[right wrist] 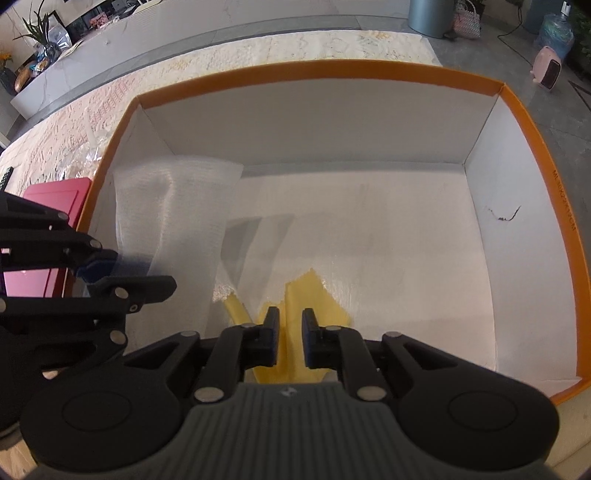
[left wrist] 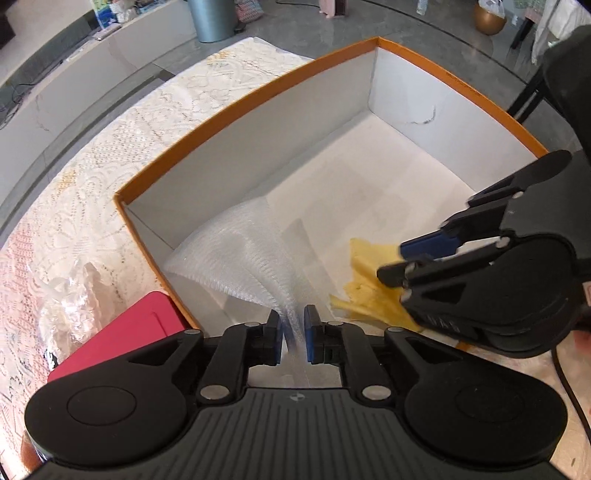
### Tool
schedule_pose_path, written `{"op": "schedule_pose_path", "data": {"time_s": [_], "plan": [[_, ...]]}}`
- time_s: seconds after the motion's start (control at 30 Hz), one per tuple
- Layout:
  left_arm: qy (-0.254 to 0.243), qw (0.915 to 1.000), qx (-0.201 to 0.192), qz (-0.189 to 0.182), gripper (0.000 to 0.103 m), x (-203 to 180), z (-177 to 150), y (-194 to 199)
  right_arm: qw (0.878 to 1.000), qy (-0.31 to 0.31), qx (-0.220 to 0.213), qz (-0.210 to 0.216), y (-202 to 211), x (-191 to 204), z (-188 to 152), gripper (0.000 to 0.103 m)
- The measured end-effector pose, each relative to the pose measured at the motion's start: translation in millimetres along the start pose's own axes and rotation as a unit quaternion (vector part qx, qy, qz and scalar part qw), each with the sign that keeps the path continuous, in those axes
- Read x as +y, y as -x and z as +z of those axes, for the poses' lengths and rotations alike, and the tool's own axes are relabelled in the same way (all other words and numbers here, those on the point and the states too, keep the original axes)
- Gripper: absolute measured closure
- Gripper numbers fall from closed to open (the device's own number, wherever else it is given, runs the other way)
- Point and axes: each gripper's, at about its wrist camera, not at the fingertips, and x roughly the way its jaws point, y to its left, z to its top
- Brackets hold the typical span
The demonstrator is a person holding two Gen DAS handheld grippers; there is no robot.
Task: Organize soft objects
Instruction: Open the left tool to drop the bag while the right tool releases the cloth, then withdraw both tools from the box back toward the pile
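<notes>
An orange-rimmed cardboard box with a white inside stands on the lace-covered table; it also shows in the right wrist view. My left gripper is shut on a white mesh foam sheet that hangs into the box's near left corner. The sheet also shows in the right wrist view. My right gripper is shut on a yellow cloth just above the box floor. In the left wrist view the right gripper holds the yellow cloth at the right.
A red flat box lies outside the box's left wall, next to crinkled clear plastic. The lace tablecloth covers the table. A grey bin and room furniture stand beyond the table.
</notes>
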Motion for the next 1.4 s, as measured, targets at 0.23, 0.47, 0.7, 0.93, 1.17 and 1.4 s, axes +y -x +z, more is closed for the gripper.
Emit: {"op": "schedule_pose_path", "data": {"time_s": [0.23,0.47,0.7,0.93,1.17,1.4], "plan": [[0.005,0.9994,-0.030,0.017,0.057,3,-2,18,1.000,0.012,-0.012,-0.013,11,1,1,0.056],[0.014,0.9978,-0.061,0.021,0.039,7,-7,47,0.999,0.018,-0.025,-0.027,30,2,-3,0.041],[0.017,0.9954,-0.093,0.014,0.036,6,-16,74,0.998,0.021,-0.042,-0.036,52,8,-11,0.033],[0.042,0.9864,-0.159,-0.002,0.036,13,-41,105,0.993,0.024,-0.100,-0.051,86,25,-29,0.026],[0.067,0.9728,-0.222,0.004,0.036,22,-78,133,0.985,0.021,-0.169,-0.031,111,58,-54,0.024],[0.097,0.9619,-0.254,0.027,0.036,37,-119,152,0.976,0.022,-0.214,-0.002,120,103,-76,0.024]]}}
